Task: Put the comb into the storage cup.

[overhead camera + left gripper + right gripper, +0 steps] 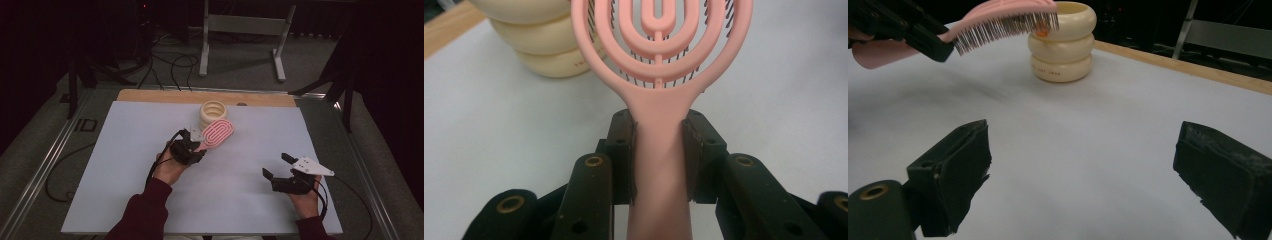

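Pink hairbrush (659,150) handle between left claw (659,155) jaws, clamped.

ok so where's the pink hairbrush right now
The pink hairbrush is off the table, its handle clamped in the left gripper, left of centre in the high view. Its head reaches toward the cream ribbed holder near the far edge.

The table (125,200) is covered by a pale, plain white sheet, with a strip of bare wood (165,96) showing along its far edge. Standing directly on the sheet, near that far edge and about midway across, is a cream ribbed container (213,113) shaped like three stacked rings, upright with its mouth open. It carries small print low on its side, too small to read.
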Tool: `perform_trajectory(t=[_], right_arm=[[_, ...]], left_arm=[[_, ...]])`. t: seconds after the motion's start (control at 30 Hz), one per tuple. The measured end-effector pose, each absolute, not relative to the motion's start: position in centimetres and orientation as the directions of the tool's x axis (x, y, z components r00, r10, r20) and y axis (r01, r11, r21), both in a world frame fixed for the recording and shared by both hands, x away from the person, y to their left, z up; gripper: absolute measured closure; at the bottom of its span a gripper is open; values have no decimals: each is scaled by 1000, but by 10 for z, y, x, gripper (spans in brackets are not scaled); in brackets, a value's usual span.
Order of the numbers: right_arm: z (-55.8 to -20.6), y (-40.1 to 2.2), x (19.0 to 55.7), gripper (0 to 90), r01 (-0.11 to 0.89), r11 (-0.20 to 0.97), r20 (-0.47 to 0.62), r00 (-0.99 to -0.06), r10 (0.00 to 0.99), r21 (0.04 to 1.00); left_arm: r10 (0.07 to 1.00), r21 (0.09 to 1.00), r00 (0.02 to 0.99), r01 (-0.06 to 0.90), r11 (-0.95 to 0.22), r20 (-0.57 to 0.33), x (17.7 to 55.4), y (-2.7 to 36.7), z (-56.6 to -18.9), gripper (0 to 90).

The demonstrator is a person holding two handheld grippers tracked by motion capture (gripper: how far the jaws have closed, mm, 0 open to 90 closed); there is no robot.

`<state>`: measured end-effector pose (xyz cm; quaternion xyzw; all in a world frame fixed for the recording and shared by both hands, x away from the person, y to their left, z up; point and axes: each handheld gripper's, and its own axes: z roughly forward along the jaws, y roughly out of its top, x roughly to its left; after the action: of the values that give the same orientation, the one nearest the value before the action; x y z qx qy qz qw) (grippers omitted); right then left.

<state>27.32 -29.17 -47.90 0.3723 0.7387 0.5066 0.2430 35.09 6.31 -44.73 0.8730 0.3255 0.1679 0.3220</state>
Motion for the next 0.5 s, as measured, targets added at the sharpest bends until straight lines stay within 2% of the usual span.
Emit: perform_trajectory(t=[0.5], right_arm=[[-480,-291,274,79,303,209,20,-609,793,930]], left_arm=[[738,762,669,432,-482,88,338,98,-434,698]])
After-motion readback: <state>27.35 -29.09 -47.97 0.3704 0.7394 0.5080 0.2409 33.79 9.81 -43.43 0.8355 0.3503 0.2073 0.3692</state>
